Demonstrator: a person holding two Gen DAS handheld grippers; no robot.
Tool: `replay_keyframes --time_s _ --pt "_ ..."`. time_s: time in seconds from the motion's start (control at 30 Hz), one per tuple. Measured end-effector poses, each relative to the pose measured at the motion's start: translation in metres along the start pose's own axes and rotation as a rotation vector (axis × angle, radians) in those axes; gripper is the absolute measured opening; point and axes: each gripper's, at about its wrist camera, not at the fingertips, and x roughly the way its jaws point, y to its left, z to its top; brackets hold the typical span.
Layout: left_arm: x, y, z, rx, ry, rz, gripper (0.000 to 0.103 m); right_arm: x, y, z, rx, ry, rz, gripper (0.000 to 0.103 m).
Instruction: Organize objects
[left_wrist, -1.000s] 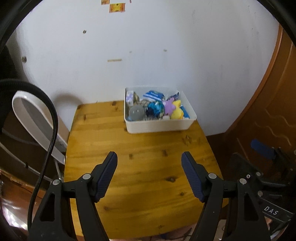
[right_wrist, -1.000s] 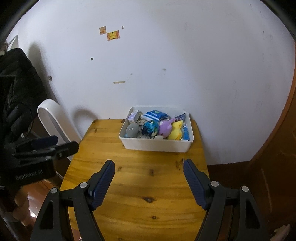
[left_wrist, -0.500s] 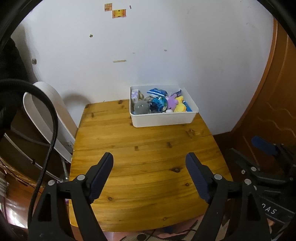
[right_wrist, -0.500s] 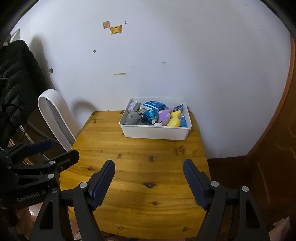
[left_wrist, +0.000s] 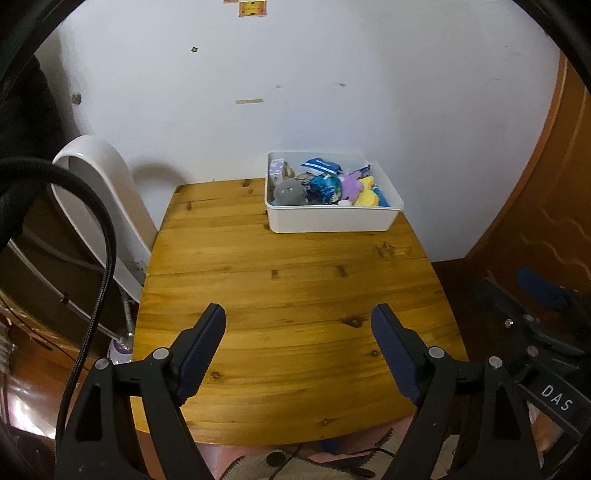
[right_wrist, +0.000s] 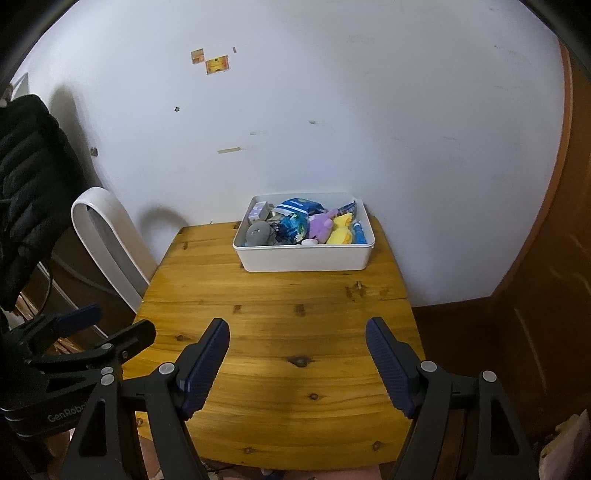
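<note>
A white bin (left_wrist: 332, 221) (right_wrist: 303, 260) stands at the far right corner of the wooden table (left_wrist: 277, 295) (right_wrist: 288, 295), against the wall. Inside it lie several small things, among them a grey plush (left_wrist: 290, 192), a blue-green ball (left_wrist: 325, 188), a purple plush (right_wrist: 321, 225) and a yellow plush (right_wrist: 341, 229). My left gripper (left_wrist: 298, 310) hovers over the near half of the table, open and with nothing between its fingers. To its right, my right gripper (right_wrist: 297, 321) is also open and empty, well short of the bin.
A white curved appliance (left_wrist: 103, 192) (right_wrist: 107, 236) leans by the table's left side. A black cable (left_wrist: 103, 240) hangs near my left gripper. A dark jacket (right_wrist: 26, 177) hangs at far left. A wooden door (left_wrist: 535, 203) stands on the right.
Both grippers have drawn back from the bin, so the table's near edge now shows. The left jaws stand a little wider than a second ago.
</note>
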Motion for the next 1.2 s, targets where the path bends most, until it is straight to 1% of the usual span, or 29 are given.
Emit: replay_keyframes --time_s 0.23,0.47,0.67,1.0,1.2 --pt "-0.001 -0.005 -0.004 0.001 0.010 0.019 0.084 -0.003 -0.006 -0.001 0.019 -0.014 -0.015 0.077" --pt "0.001 -0.001 -0.007 -0.018 0.019 0.043 0.084 0.004 -0.003 -0.001 0.013 0.023 -0.027 0.077" --pt "0.004 0.000 -0.007 -0.027 0.038 0.045 0.084 0.008 -0.003 -0.003 0.015 0.054 -0.051 0.077" --pt "0.011 -0.001 -0.008 -0.031 0.073 0.043 0.084 0.006 -0.001 -0.002 -0.005 0.056 -0.074 0.077" --pt "0.012 0.000 -0.008 -0.043 0.079 0.049 0.084 0.006 -0.001 -0.001 -0.004 0.059 -0.079 0.077"
